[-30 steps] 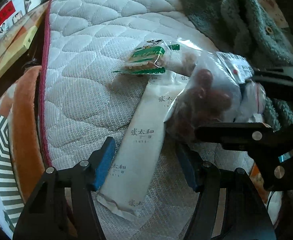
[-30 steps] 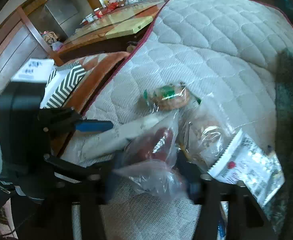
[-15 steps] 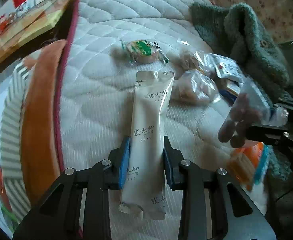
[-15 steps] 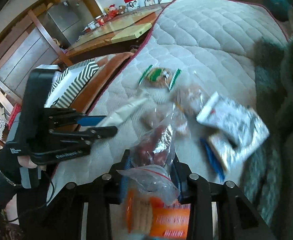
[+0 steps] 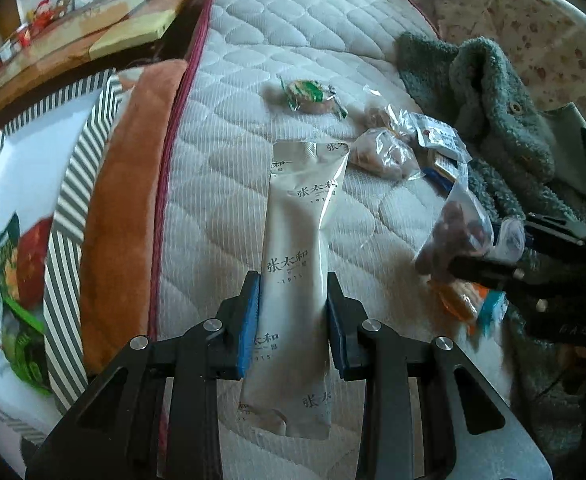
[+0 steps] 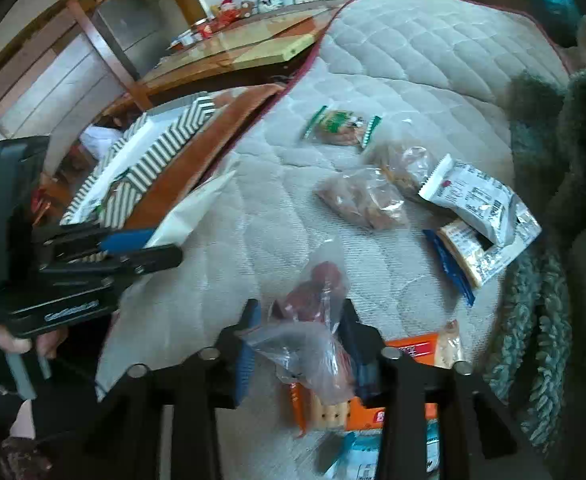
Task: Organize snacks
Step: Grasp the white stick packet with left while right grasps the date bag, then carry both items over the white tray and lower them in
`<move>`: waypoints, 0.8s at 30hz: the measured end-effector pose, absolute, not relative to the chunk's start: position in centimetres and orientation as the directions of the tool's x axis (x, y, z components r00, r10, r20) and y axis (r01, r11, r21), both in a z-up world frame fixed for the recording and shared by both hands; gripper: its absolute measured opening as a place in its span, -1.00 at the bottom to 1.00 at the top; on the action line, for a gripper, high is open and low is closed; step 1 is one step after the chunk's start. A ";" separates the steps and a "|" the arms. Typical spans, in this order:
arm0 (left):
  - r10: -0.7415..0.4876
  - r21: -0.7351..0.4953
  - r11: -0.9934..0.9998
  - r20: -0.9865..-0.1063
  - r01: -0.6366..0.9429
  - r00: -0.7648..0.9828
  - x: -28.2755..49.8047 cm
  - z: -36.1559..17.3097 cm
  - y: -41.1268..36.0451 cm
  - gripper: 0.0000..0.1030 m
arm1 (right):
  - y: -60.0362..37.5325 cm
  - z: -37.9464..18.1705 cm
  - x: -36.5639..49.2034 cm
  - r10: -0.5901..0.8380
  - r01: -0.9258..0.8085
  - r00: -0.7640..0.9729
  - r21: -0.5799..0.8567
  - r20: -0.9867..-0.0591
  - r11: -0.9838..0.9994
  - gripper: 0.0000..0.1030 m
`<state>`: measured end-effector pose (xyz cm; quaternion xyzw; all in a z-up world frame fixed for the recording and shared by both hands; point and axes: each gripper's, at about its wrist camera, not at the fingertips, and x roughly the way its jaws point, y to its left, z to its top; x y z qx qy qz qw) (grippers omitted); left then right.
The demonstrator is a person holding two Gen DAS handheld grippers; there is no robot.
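A long white pouch (image 5: 299, 248) with printed characters is pinched between the left jaws, reaching past them over the bed. A clear bag of dark red fruit (image 6: 313, 320) sits between the opening right jaws, above an orange cracker pack (image 6: 333, 412).

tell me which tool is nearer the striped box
Left. The left tool, clamping the long white pouch, is close beside the striped box; the right tool hangs farther across the mattress.

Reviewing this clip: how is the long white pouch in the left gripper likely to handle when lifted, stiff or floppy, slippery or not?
The long white pouch looks fairly stiff: clamped low by the left gripper, it stands out straight, only creasing near the top. Its glossy film probably slips easily. It seems light, since a narrow pinch carries it.
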<state>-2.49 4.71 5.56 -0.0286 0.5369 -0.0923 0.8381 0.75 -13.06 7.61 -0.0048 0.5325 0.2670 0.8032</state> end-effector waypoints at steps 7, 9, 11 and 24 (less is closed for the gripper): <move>-0.190 -0.155 0.981 -0.895 0.119 0.403 -2.7 5.3 4.7 -0.42 | -14.1 4.5 2.3 0.461 -0.340 0.288 0.360 -0.839 0.869 -0.02; -0.190 -0.154 0.981 -0.895 0.121 0.403 -2.7 5.3 4.6 -0.42 | -15.2 4.7 2.7 0.514 -0.307 0.325 0.425 -0.794 0.851 -0.17; -0.188 -0.153 0.981 -0.897 0.119 0.401 -2.8 5.4 4.5 -0.42 | -15.6 4.5 3.5 0.510 -0.278 0.317 0.436 -0.799 0.856 -0.17; -0.184 -0.152 0.982 -0.898 0.109 0.399 -2.9 5.4 4.6 -0.42 | -13.5 2.8 5.5 0.355 -0.343 0.329 0.239 -0.875 0.908 0.06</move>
